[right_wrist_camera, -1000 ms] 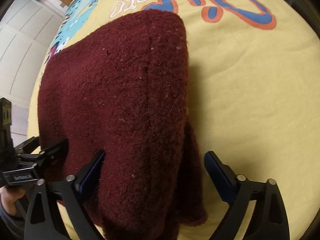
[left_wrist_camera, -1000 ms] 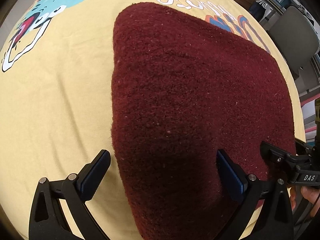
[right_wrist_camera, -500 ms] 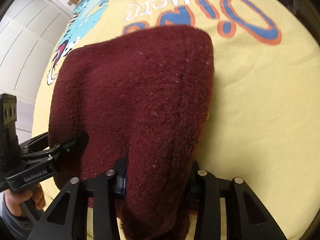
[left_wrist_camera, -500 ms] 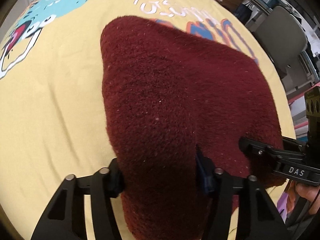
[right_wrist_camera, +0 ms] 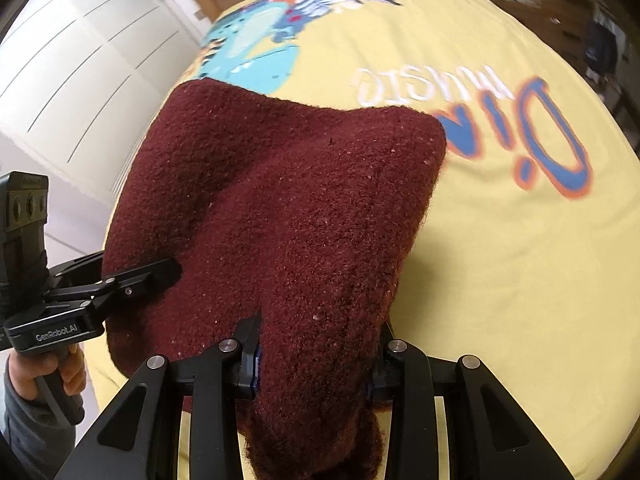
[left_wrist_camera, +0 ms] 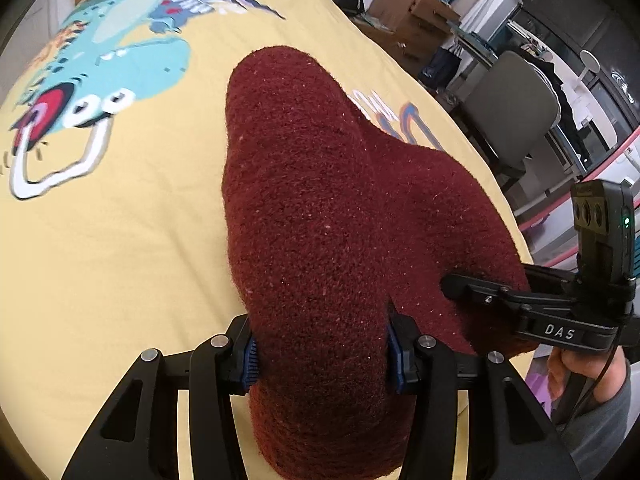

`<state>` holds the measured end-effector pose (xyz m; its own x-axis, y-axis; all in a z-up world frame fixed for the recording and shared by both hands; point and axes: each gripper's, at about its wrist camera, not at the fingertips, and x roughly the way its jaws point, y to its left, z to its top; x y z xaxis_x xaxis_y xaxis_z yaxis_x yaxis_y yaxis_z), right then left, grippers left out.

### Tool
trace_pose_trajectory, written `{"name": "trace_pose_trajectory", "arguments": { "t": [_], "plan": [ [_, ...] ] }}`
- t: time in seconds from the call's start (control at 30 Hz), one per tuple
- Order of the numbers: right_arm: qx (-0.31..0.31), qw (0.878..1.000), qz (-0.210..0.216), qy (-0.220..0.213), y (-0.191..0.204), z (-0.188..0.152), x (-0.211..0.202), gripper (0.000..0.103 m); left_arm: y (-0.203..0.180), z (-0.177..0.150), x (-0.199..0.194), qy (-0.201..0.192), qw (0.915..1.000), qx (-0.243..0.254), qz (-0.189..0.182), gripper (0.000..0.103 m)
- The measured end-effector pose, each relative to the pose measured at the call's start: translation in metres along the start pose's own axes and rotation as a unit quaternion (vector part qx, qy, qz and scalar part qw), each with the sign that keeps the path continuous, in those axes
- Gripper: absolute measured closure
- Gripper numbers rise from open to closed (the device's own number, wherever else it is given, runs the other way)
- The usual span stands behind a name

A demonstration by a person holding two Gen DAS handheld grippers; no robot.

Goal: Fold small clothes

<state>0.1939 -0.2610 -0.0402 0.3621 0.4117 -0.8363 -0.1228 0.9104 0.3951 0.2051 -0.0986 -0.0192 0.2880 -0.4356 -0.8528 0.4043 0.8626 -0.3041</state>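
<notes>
With left tool (left_wrist_camera: 320, 354) still closing on and right tool (right_wrist_camera: 314, 354) clamped on the near edge of the maroon knit garment (left_wrist_camera: 340, 208) at frame centre over the yellow printed sheet (left_wrist_camera: 120, 240), lift both corners evenly, keeping the edge taut.

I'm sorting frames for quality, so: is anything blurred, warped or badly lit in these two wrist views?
Left wrist view: the maroon knitted garment is sharp and evenly lit; fisheye bends the yellow printed sheet and the frame has dark corners. Right wrist view: the garment is sharp too, while the top right background is smeared and the white cabinet doors look bright and curved.
</notes>
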Motion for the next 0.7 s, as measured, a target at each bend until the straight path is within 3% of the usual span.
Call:
{"name": "trace_pose_trajectory", "arguments": {
  "t": [0.17, 0.37, 0.47, 0.53, 0.6, 0.7],
  "plan": [
    [-0.013, 1.000, 0.002, 0.022, 0.035, 0.004, 0.034, 0.067, 0.038, -0.018, -0.018, -0.007, 0.9997, -0.019, 0.016, 0.059],
    [-0.009, 0.996, -0.047, 0.072, 0.048, -0.012, 0.098, 0.062, 0.074, -0.052, 0.016, 0.031, 0.9975, -0.055, 0.030, 0.057],
    [0.002, 0.997, -0.042, 0.071, 0.040, -0.018, 0.111, 0.054, 0.088, -0.072, 0.028, 0.042, 0.9965, -0.060, 0.042, 0.053],
    [0.008, 0.997, -0.039, 0.072, 0.034, -0.013, 0.113, 0.046, 0.092, -0.078, 0.027, 0.034, 0.9964, -0.065, 0.042, 0.043],
    [0.008, 0.996, -0.036, 0.078, 0.030, -0.011, 0.114, 0.044, 0.094, -0.078, 0.026, 0.037, 0.9957, -0.070, 0.046, 0.040],
    [-0.008, 0.996, -0.056, 0.072, 0.028, -0.009, 0.101, 0.031, 0.093, -0.073, 0.027, 0.054, 0.9939, -0.081, 0.051, 0.037]
  ]
}}
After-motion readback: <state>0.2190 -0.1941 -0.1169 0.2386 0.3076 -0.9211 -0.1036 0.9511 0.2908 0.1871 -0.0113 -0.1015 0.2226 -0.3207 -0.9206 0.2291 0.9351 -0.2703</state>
